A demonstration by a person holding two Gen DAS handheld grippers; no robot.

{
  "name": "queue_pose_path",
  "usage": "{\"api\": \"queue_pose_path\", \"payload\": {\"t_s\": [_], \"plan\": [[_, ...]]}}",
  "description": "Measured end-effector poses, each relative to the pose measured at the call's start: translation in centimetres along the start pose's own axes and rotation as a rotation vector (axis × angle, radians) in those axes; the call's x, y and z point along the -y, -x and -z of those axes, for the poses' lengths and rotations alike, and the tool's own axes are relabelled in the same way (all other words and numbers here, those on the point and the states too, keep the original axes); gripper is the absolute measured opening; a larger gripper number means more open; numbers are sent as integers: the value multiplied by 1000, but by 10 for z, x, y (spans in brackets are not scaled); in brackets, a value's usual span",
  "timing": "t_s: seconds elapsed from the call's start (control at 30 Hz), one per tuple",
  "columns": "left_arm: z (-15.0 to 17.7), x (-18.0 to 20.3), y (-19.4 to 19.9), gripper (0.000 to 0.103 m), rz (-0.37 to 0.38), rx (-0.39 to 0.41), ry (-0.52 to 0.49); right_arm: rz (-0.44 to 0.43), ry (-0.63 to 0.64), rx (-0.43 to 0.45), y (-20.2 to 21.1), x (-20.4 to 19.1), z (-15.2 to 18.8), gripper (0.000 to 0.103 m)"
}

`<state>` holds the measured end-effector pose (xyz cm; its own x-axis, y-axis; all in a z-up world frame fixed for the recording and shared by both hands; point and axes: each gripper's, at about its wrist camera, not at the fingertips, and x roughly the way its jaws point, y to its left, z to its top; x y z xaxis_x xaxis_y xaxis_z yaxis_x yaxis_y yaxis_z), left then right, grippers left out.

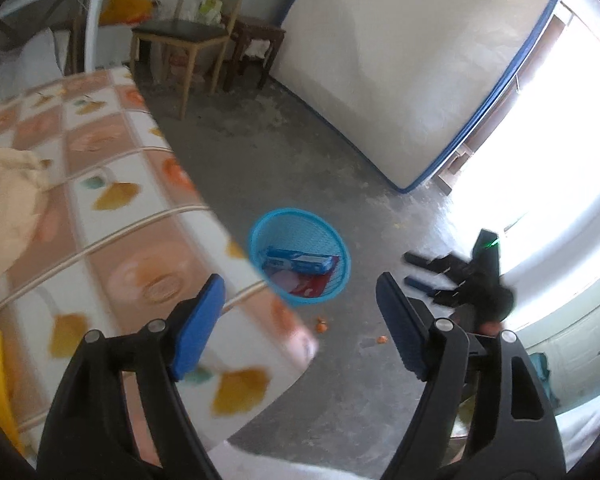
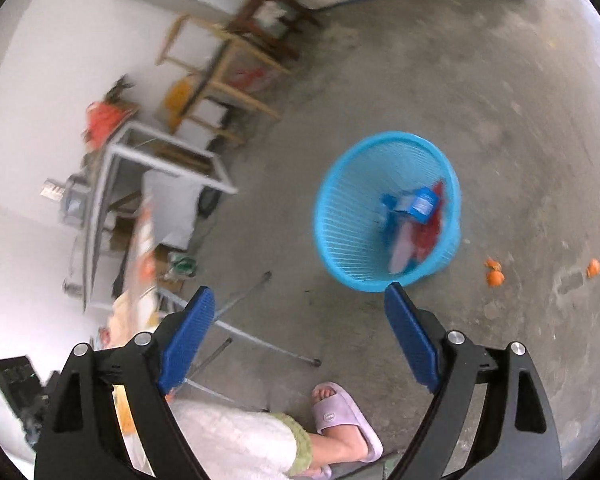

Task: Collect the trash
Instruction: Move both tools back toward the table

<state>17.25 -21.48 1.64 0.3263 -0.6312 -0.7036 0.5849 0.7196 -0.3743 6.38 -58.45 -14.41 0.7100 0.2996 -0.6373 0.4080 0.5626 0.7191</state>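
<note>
A blue mesh trash basket (image 1: 324, 228) (image 2: 340, 208) stands on the grey floor beside the table. Inside it lie a blue and white box (image 1: 298, 261) (image 2: 414, 202) and red packaging (image 1: 312, 286) (image 2: 430, 232). Orange peel scraps (image 1: 321, 325) (image 2: 495, 276) lie on the floor near the basket, with another scrap (image 2: 593, 268) further right. My left gripper (image 1: 300, 320) hangs open and empty above the table's corner and the basket. My right gripper (image 2: 298, 320) is open and empty over the floor in front of the basket; it also shows from outside (image 1: 440, 276).
A table with a floral cloth (image 1: 100, 200) fills the left, with a cream cloth (image 1: 16, 176) on it. A mattress (image 1: 400, 60) leans on the wall. Chairs (image 1: 188, 36) and a stool (image 1: 256, 40) stand behind. A person's slippered foot (image 2: 340, 416) is below.
</note>
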Motion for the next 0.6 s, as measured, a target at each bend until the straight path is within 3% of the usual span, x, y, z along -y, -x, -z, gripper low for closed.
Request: {"api": "queue_pose_path", "payload": {"t_s": [0.27, 0.37, 0.5, 0.6], "plan": [[58, -34, 88, 83, -127, 147, -5, -131, 252, -82, -4, -107, 22, 87], [81, -52, 118, 84, -252, 195, -8, -198, 321, -152, -24, -150, 38, 87], [115, -81, 153, 87, -502, 263, -8, -274, 428, -277, -59, -212, 77, 87], [131, -113, 163, 87, -578, 243, 48, -318, 521, -366, -83, -256, 110, 87]]}}
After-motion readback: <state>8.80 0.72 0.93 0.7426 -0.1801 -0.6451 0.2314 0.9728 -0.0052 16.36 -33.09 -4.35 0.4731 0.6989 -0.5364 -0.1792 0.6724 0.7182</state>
